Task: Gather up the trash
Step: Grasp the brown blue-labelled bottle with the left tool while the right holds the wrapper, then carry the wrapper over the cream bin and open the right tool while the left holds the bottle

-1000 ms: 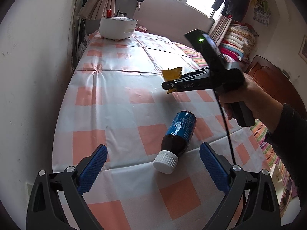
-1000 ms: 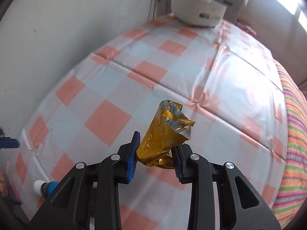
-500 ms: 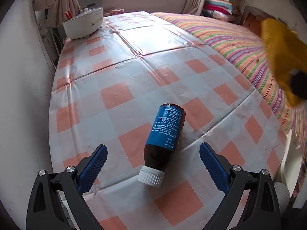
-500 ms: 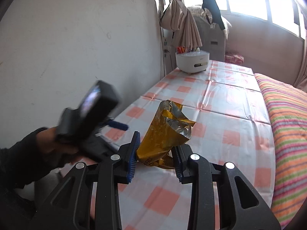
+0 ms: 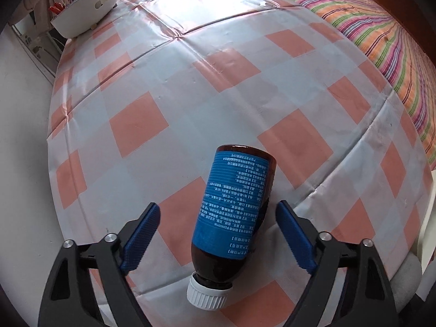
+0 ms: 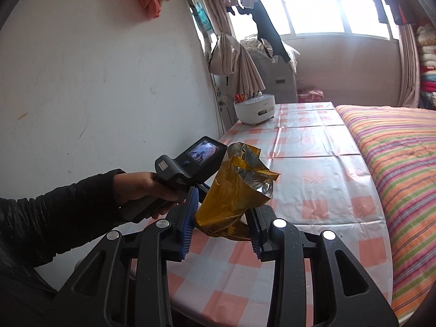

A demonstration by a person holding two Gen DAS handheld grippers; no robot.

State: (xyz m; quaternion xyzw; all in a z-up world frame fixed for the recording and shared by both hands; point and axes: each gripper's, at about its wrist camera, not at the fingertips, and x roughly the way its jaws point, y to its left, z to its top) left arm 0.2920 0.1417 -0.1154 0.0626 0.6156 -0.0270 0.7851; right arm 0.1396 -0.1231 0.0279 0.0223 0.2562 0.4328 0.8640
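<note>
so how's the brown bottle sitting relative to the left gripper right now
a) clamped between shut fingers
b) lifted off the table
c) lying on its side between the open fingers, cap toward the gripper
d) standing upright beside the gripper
c: the brown bottle lies on its side on the checked tablecloth, white cap nearest the camera, between the spread fingers of the left gripper, neither visibly touching it.

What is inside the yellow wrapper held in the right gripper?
The yellow wrapper, pinched in the right gripper, gapes open at the top, showing only its crumpled silver lining. The lower part, squeezed between the pads, is hidden, so any leftover contents cannot be seen.
</note>
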